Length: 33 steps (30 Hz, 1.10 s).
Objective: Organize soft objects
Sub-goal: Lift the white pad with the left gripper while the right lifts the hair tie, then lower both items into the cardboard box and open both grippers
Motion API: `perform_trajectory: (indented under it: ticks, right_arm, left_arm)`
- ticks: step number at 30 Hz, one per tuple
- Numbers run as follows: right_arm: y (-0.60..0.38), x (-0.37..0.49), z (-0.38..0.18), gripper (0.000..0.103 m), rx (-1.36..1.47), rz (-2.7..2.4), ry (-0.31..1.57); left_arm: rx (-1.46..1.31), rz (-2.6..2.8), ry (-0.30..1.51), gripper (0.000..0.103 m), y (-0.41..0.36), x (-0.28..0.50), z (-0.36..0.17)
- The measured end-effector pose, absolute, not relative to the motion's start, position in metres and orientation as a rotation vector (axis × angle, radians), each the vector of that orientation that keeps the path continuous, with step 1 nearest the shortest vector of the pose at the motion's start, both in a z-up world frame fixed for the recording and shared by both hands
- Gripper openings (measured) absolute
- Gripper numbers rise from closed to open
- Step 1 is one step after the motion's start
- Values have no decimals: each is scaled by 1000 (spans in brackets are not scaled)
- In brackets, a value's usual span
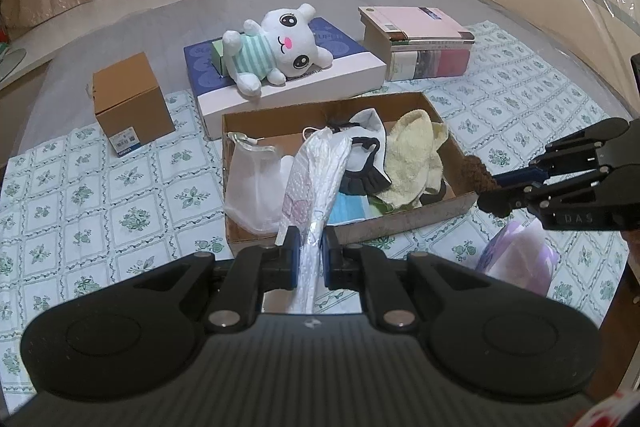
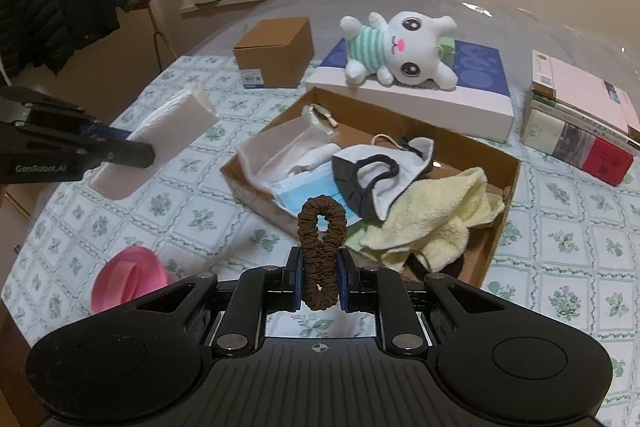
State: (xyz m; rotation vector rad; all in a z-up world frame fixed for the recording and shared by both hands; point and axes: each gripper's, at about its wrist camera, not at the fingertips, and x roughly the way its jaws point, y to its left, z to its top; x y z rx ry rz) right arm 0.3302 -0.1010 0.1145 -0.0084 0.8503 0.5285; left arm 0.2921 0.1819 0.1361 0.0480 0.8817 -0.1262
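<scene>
My left gripper [image 1: 310, 255] is shut on a white soft packet [image 1: 316, 195] with pink print, held in the air over the near edge of the shallow cardboard tray [image 1: 400, 223]. From the right wrist view that packet [image 2: 168, 139] hangs left of the tray [image 2: 500, 223], clamped in the left gripper [image 2: 132, 147]. My right gripper [image 2: 319, 277] is shut on a brown scrunchie [image 2: 320, 239], raised just before the tray's near side; the scrunchie [image 1: 478, 175] also shows by the tray's right end. Inside the tray lie a yellow towel [image 2: 436, 223], face masks [image 2: 380, 171] and a white mesh pouch [image 2: 280, 155].
A white plush toy [image 1: 280, 47] lies on a blue and white box [image 1: 340, 75] behind the tray. A brown carton [image 1: 130, 103] stands left, stacked books [image 1: 420, 43] right. A pink roll [image 2: 128, 279] and a purple-white packet [image 1: 520, 255] rest on the floral cloth.
</scene>
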Motion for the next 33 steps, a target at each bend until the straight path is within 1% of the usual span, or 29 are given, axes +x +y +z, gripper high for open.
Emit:
perform_trajectory:
  ticks: [6,18,33]
  right_arm:
    - [-110,346,113,17,9,510,857]
    - [-115,394,112,17,7,476,846]
    - [-106,440,88,17,54,487,882]
  left_arm:
    - [43,-126,892,10,182,310,130]
    - [31,-112,907,10,177,371,114]
    - [-7,-88,945,10,186,417,83]
